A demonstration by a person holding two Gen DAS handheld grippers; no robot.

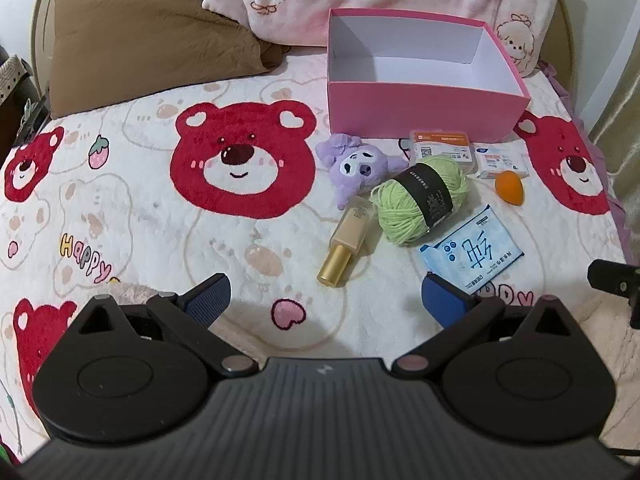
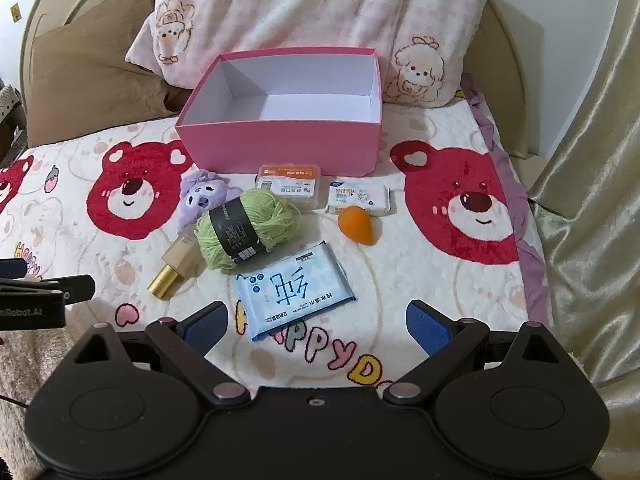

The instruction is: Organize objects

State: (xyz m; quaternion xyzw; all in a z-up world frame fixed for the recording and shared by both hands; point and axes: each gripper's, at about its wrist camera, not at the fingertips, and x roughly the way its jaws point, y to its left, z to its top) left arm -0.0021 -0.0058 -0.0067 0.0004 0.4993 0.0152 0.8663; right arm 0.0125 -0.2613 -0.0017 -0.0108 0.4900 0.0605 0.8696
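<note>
Left wrist view is showing the left tool hanging spread wide and holding nothing above the bed, and the right tool is gaping just as wide and bare. Just beyond are lying a blue wipes pack, a green yarn ball touching a gold-capped bottle and a purple plush. Farther off, an orange sponge is sitting by two small packets, before the open pink box.

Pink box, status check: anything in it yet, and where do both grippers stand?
Left gripper open, empty. Right gripper open, empty, just short of the blue wipes pack. Pink box empty; seven items on the blanket before it. Nothing blocking.
</note>
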